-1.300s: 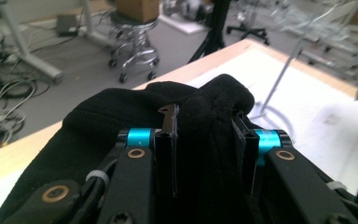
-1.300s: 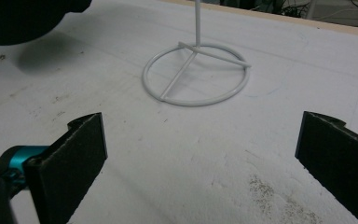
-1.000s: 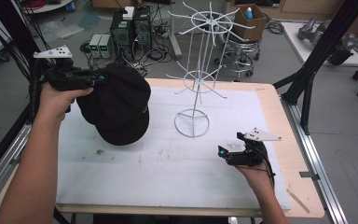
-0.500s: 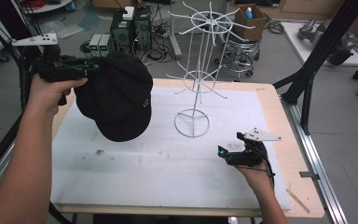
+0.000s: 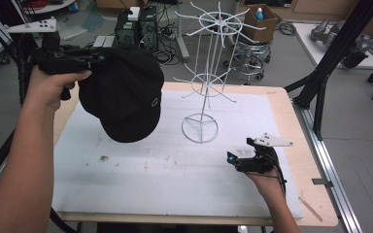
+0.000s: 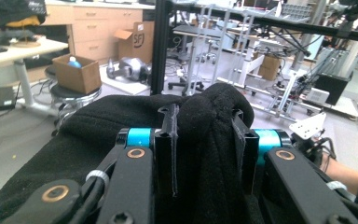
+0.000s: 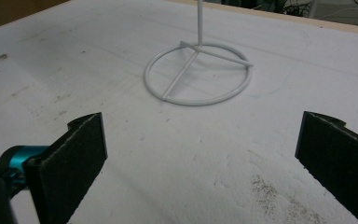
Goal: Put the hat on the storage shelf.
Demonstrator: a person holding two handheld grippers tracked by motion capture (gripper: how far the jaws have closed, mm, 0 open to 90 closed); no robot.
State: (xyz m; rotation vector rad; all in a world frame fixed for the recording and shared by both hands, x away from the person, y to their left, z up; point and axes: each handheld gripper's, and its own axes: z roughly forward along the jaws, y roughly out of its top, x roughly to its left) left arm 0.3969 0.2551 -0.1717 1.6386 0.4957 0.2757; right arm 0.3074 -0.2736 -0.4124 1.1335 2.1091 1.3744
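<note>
Black fabric of a baseball cap [image 5: 121, 99] now hangs clear of the desk [image 5: 175, 170], up in the upper left of the high view; a second ago sat lower, its underside close over the white pad, and half a second ago was already partway up. Pinched by the left gripper [image 5: 97, 57] at what looks like the rear edge of the crown, crown bulging toward the camera, a small metal buckle catching light on its right side. Seen along the left gripper [image 6: 205, 140] itself: both jaws pressed into a thick fold of the black cloth, fabric bunched between and spilling over them. Meaning for the job, as a judgement: lift done, carry toward the white wire display rack [image 5: 209, 73] about to start, with the cap to the left of the rack and well apart from its prongs. Rack unmoved across the three moments, ring base [image 7: 198, 74] flat on the pad at centre frame. Right gripper [image 5: 233, 159] unchanged too, resting low at the lower right of the high view near the desk's edge, jaws spread wide on nothing, pointed at the ring base. Likely next need: raise the cap to the level of a free prong and swing it rightward without snagging the lower arms.
</note>
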